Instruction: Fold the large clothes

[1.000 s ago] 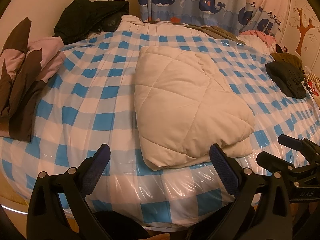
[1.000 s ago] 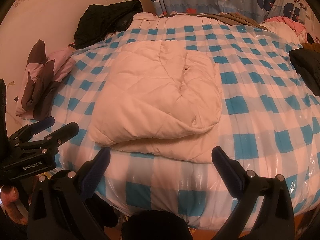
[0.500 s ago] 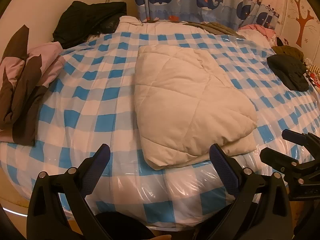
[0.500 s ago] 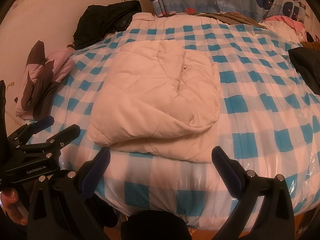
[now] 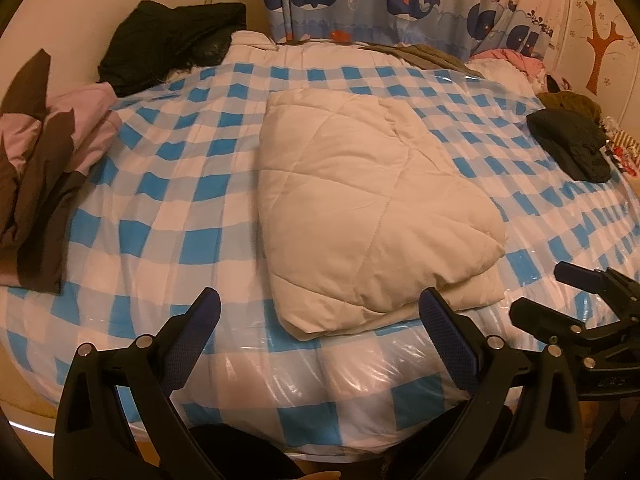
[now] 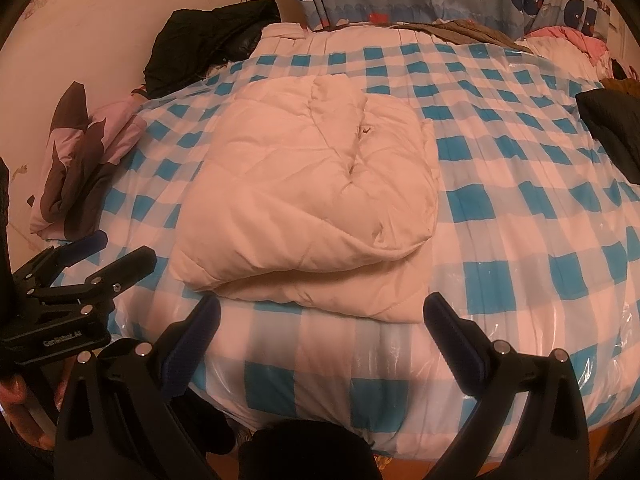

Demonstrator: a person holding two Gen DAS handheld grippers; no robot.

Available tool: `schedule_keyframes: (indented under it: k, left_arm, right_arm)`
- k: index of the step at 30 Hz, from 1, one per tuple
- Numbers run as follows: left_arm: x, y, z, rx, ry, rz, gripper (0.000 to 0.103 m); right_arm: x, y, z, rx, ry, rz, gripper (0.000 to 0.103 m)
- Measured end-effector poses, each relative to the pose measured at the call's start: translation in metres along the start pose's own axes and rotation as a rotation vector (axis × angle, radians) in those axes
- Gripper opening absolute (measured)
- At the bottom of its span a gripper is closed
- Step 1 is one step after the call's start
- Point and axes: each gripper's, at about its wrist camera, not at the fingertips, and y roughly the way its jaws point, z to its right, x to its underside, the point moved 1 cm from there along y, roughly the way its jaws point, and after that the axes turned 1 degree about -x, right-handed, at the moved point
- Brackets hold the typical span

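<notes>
Little has moved since the earlier frames: both wrist views have drifted only slightly, the left one easing back and up so that the near edge of the bed sits a touch lower, while the cream quilted garment point(image 5: 372, 208) keeps the same folded shape and the same spot. It lies in the middle of the blue-and-white checked bed cover point(image 5: 168, 184), doubled over into a thick pad with its rounded fold edge nearest the person and a thinner lower layer showing beneath it. The left gripper point(image 5: 320, 340) hangs off the near edge of the bed with its jaws spread wide and nothing between them; the right gripper point(image 6: 320, 340) is likewise wide open and empty, just short of the garment's near edge. Each shows in the other's view, off to the side and clear of the cloth. Judged from the tidy bundle and the two idle claws, the fold looks done or nearly so, and the step in hand seems to be a pause between folds. A further fold would call for both claws to reach in and pinch the near edge or corners, then carry them across. Other clothes, a black jacket point(image 5: 168, 36) and a pink-and-brown pile point(image 5: 44, 160), lie well apart at the far corner and the left side of the bed.
</notes>
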Motion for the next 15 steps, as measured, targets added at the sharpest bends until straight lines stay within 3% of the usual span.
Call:
schedule_keyframes:
  k: [3,15]
  left_arm:
    - [0.0002,0.0035,-0.0014,0.025,-0.025,-0.011,0.095]
    - [-0.0023,0.0062,-0.0006,-0.022,0.002,-0.013,0.095]
  right_arm:
    - [0.0013,0.0009,0.0021,0.001,0.004,0.0,0.098]
    - [0.0021,0.0037,0.0081,0.0,0.017,-0.009,0.098]
